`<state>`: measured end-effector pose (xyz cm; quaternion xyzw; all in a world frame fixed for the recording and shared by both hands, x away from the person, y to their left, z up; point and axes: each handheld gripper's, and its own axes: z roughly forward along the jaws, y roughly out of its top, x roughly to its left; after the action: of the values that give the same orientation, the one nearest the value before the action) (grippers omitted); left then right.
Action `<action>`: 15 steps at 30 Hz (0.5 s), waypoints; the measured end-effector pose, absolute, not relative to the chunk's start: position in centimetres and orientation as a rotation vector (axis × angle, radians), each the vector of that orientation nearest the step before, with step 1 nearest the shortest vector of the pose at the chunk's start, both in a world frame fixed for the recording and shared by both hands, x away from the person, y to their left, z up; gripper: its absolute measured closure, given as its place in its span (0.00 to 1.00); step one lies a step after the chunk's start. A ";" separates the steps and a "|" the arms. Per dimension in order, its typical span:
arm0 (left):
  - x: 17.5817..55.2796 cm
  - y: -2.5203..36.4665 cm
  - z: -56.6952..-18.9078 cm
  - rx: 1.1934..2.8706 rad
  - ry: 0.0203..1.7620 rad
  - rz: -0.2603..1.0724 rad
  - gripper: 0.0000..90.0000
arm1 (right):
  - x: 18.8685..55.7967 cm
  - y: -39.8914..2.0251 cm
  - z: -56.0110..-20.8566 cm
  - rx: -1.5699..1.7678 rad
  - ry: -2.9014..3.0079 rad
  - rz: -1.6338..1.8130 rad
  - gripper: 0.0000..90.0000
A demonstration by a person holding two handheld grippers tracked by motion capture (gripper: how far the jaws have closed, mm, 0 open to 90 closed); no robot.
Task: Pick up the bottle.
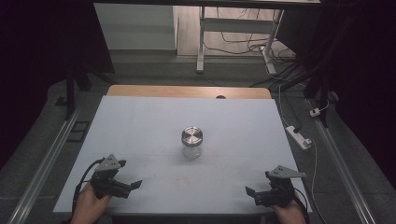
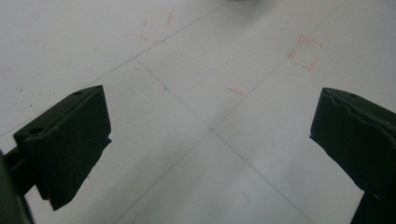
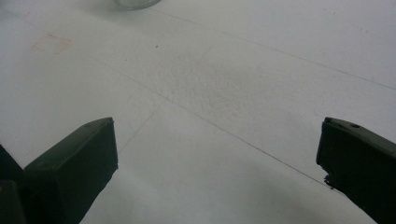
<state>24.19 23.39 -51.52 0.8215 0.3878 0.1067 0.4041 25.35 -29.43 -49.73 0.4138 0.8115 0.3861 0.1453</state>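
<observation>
Honestly, with both tongs, left (image 1: 125, 176) and right (image 1: 256, 192), wide open and empty, I might topple the lidded glass jar (image 1: 192, 142) by approaching off-centre.

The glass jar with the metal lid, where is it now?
In the high view the jar stands mid-table on the white board, ahead of both open grippers.

lab: black curtains (image 1: 42, 46), floor cables (image 1: 243, 46).

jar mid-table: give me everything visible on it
The jar is small, with a clear, glass-looking body and a round silvery metal lid that is on. It stands upright near the middle of the white table, alone. Neither claw touches it. Contents cannot be made out.
</observation>
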 end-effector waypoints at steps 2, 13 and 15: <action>24.6 23.0 -51.6 2.077 0.972 0.272 0.00 | 25.4 -29.4 -49.7 1.190 2.339 1.107 0.00; 27.7 20.4 -51.5 2.102 0.910 0.289 0.00 | 25.3 -29.3 -49.7 1.182 2.342 1.100 0.00; 28.2 20.0 -51.4 2.101 0.904 0.280 0.00 | 25.3 -29.3 -49.7 1.181 2.343 1.099 0.00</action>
<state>28.24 19.97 -51.37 0.8332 0.3582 0.1109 0.4065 25.32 -29.30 -49.74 0.4107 0.8146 0.3819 0.1480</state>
